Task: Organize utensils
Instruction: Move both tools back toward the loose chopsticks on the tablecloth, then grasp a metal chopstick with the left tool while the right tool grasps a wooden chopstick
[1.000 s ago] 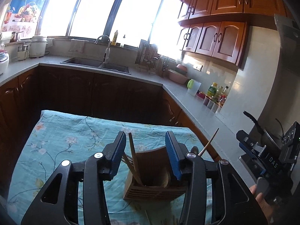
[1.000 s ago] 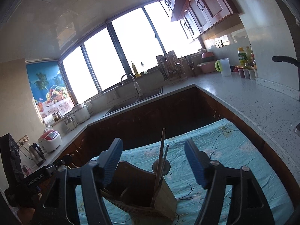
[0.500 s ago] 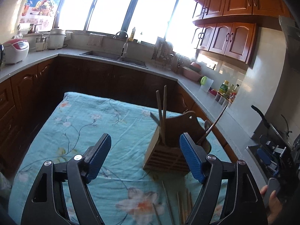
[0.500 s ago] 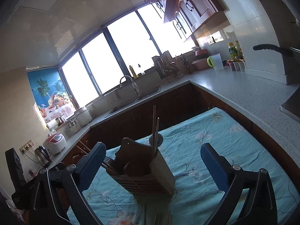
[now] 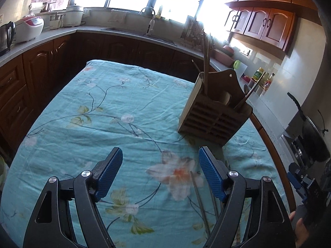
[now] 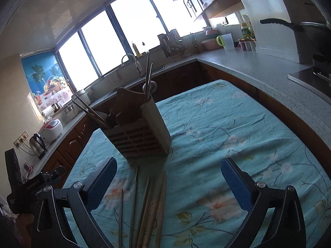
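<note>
This is a kitchen with big bright windows, brown cupboards and a grey counter that runs round the walls, and in the middle stands a surface (image 5: pixel 115 111) under a blue cloth with flowers printed on it. On the cloth stands a wooden holder (image 5: pixel 215 113) with slats along its front and a tall pointed back. Some chopsticks and a spoon stick up out of it, a few leaning to one side. More chopsticks (image 6: pixel 149 204) lie loose on the cloth just in front of the holder, side by side in a small untidy bunch, long and thin, some pale wood and some darker. The left tool (image 5: pixel 160 174) is held above the cloth with its blue pads wide apart and nothing between them, and the loose sticks lie just to its right. The right tool (image 6: pixel 168 180) has its pads as wide as they go and holds nothing either, and the bunch lies on the cloth below the gap, nearer its left pad. I think things could go wrong here because the sticks are thin and lie flat and close together. A pinch could catch two or three at once, or pinch the soft cloth and drag it. If the cloth gets pulled, the holder could wobble or tip. A stick held near one end could also swing and slip out.
</note>
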